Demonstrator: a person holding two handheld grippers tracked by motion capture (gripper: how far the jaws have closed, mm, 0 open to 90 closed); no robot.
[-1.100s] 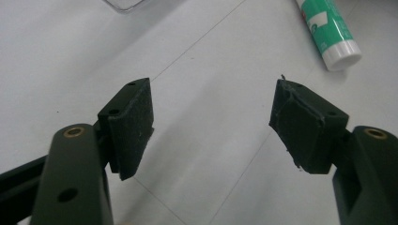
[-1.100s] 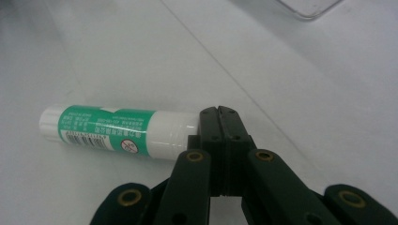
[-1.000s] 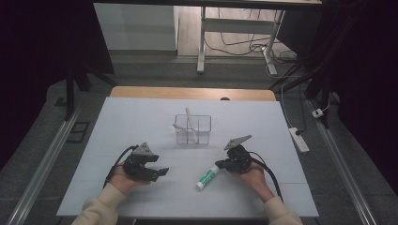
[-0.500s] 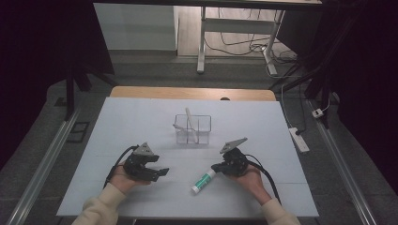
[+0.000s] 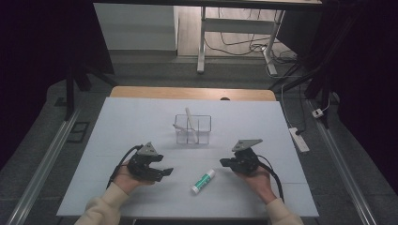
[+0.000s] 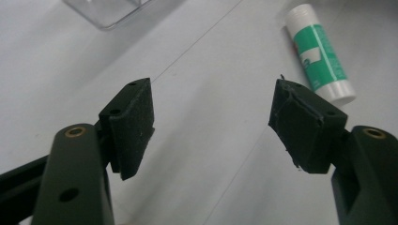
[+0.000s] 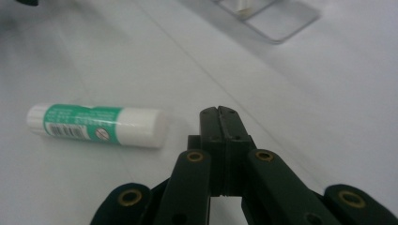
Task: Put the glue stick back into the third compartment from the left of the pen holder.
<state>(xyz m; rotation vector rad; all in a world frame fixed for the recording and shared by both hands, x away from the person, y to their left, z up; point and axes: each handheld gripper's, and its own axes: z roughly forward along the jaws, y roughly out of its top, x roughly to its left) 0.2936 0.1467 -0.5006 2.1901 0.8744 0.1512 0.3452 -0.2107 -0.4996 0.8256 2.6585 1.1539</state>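
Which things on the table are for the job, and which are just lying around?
For the job:
- glue stick, lying flat between the grippers
- clear divided organizer, with a white stick-like thing standing in it
- left hand-held gripper, open
- right hand-held gripper, shut, empty

Lying about:
- power strip on the floor
- floor cables

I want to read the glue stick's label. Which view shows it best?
The right gripper view: the glue stick lies side-on, close, with barcode and green label visible. The left gripper view shows it tilted at the frame's edge; the high view shows it small.
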